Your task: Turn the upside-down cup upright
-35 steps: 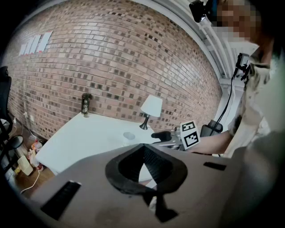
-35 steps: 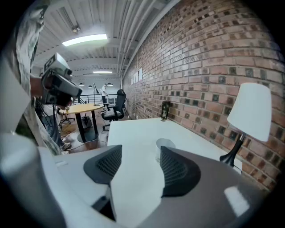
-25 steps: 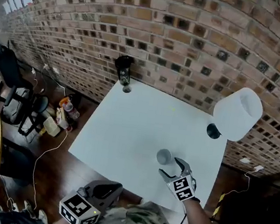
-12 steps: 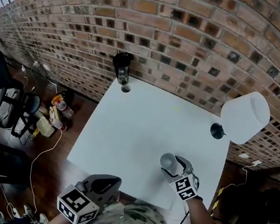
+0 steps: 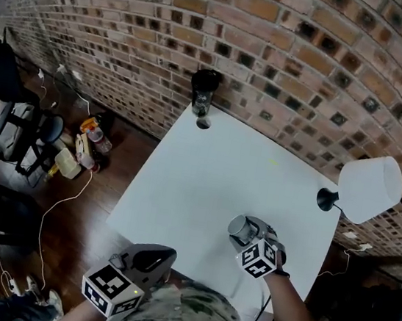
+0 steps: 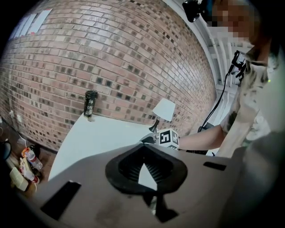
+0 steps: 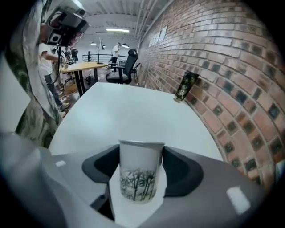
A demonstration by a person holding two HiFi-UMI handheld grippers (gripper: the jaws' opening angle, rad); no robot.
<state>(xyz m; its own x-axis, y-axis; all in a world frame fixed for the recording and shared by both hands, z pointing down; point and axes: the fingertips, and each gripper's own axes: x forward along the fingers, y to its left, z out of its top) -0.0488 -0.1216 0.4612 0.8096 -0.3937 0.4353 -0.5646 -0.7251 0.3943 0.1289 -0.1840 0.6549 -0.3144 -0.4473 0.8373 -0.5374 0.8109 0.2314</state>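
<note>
A white cup (image 7: pixel 140 176) with a bamboo print stands between the jaws of my right gripper (image 7: pixel 140 180), which is shut on its sides. Its wider end points up in this view. In the head view the cup (image 5: pixel 238 228) is at the table's near right part, with the right gripper (image 5: pixel 246 236) around it and its marker cube just behind. Whether the cup touches the table is unclear. My left gripper (image 5: pixel 148 258) hangs off the table's near edge, its jaws together on nothing (image 6: pixel 143 164).
On the white table (image 5: pixel 207 172), a dark tumbler (image 5: pixel 204 93) stands at the far corner by the brick wall. A white-shaded lamp (image 5: pixel 369 188) stands at the right edge. Chairs, bottles and cables lie on the floor to the left.
The right gripper moved from behind the cup to around it and shut on it. The left gripper stayed near the table's front edge.
</note>
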